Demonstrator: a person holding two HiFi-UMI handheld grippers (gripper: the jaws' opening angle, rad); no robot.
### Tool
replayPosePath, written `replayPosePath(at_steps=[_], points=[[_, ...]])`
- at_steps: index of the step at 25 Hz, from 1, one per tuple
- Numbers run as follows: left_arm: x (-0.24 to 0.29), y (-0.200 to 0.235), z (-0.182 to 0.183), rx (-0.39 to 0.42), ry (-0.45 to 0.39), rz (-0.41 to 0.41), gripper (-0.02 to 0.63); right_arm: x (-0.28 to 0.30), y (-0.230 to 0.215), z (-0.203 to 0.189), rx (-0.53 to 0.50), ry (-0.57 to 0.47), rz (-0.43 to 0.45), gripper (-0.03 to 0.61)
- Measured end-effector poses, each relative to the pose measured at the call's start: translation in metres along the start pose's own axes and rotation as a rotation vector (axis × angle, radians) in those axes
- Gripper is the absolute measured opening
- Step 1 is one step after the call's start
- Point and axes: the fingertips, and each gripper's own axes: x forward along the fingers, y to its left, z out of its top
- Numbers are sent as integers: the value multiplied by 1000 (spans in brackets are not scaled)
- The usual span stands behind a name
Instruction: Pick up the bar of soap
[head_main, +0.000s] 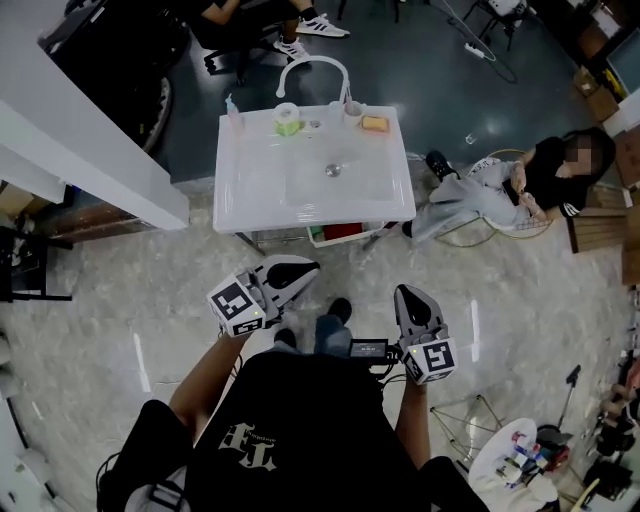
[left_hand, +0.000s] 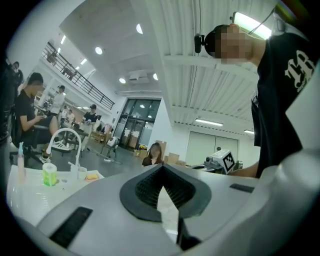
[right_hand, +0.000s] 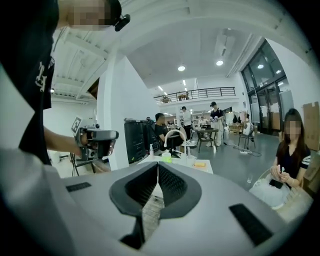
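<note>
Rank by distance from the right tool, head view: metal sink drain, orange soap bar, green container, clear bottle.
1. Round metal drain, middle of the white sink.
2. Orange bar of soap, back rim, right.
3. Green round container, back rim, left.
4. Clear slim bottle, back-left corner.

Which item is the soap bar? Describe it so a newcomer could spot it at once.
Find the white sink unit with its arched white tap on the far rim. The bar of soap lies at the far right corner, beside a white cup. It is the only flat orange-yellow block there.
</note>
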Motion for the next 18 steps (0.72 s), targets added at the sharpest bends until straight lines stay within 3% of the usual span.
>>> replayPosePath(at_steps=[7,15,18], points=[[71,14,17,59,12,-21,8,22,-69,19,-33,-36,65,9],[101,42,20,71,20,97,8,34,-113,8,4,-41,116,9],[105,61,23,93,34,200,8,37,-124,8,20,-38,121,9]])
